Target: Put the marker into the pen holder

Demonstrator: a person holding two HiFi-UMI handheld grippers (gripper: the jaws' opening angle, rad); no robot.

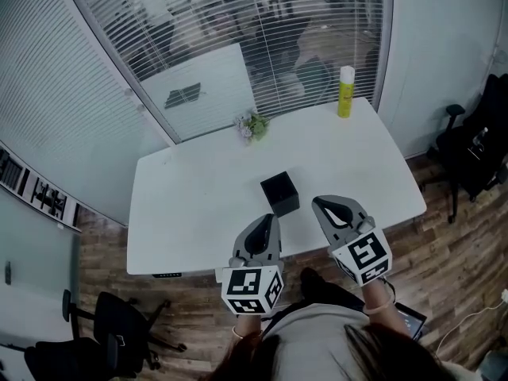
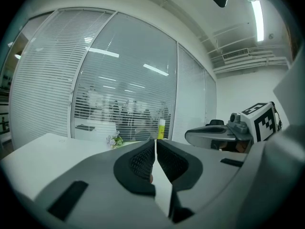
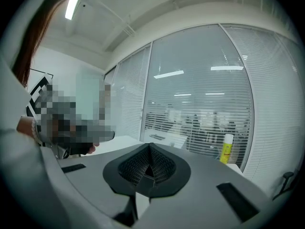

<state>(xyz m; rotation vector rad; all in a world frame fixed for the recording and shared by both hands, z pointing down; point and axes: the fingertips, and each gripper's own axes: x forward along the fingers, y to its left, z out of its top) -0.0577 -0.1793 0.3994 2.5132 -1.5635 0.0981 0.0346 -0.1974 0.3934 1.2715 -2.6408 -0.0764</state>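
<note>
The white table point(image 1: 198, 205) stands on a wood floor point(image 1: 444, 252) against a glass wall with blinds point(image 1: 238, 22). The black pen holder point(image 1: 279, 193) sits near the table's front edge. Behind it lies a flower sprig point(image 1: 252, 125), and farther back to its right stands a yellow bottle point(image 1: 346, 91). Only the head view shows the pen holder; the 2 gripper views show the bottle.

Your left gripper point(image 1: 270, 219) is just in front of the pen holder, and your right gripper point(image 1: 320, 203) is just to its right. Both jaw pairs are pressed together. A reddish spot shows low in the left slit; you cannot tell whether it is the marker.
</note>
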